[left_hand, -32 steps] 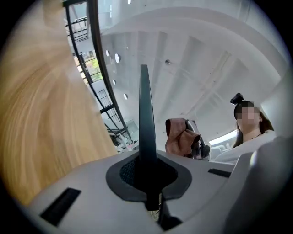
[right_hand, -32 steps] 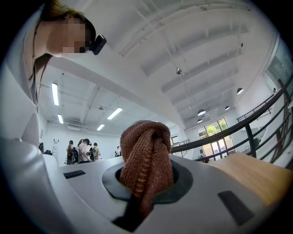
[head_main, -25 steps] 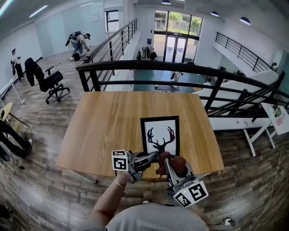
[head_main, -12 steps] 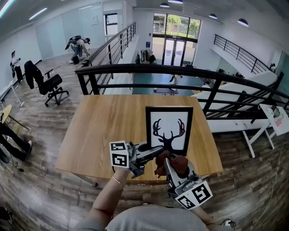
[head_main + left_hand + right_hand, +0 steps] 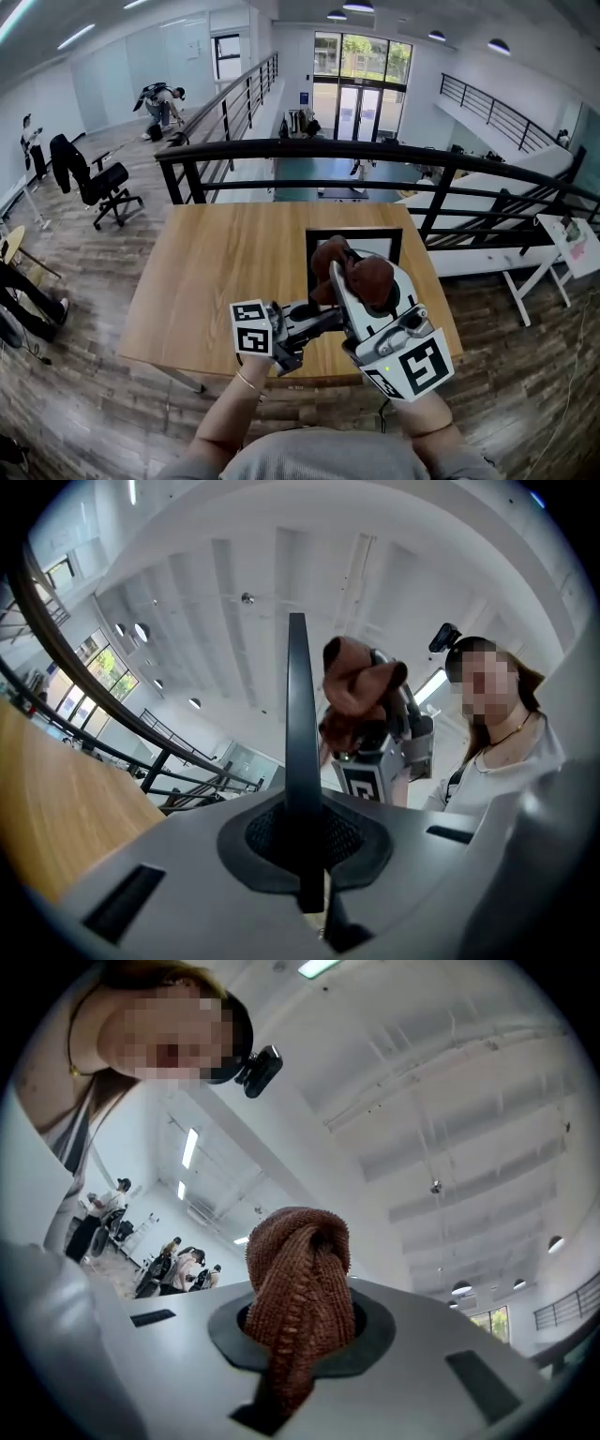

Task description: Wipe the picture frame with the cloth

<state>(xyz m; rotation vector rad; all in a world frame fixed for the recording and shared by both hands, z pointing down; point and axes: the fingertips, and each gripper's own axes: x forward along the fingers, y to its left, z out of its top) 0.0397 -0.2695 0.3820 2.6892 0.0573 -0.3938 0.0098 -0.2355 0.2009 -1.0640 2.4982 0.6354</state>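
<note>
My left gripper (image 5: 328, 317) is shut on the lower left edge of the black picture frame (image 5: 384, 246) and holds it upright over the wooden table (image 5: 216, 281). In the left gripper view the frame (image 5: 297, 714) shows edge-on as a thin dark blade between the jaws of the left gripper (image 5: 305, 892). My right gripper (image 5: 349, 281) is shut on a bunched brown cloth (image 5: 373, 278), raised in front of the frame and hiding most of the deer picture. The cloth (image 5: 298, 1279) fills the gap of the right gripper (image 5: 298, 1372). From the left gripper view the cloth (image 5: 356, 682) hangs just beyond the frame.
A black railing (image 5: 281, 150) runs along the table's far side. Beyond it lies an open lower floor. An office chair (image 5: 98, 178) and several people stand far off at the left. The table's front edge is right below my grippers.
The left gripper lifted the frame from nearly flat to upright. The right gripper rose with the cloth from below the frame to in front of its picture.
</note>
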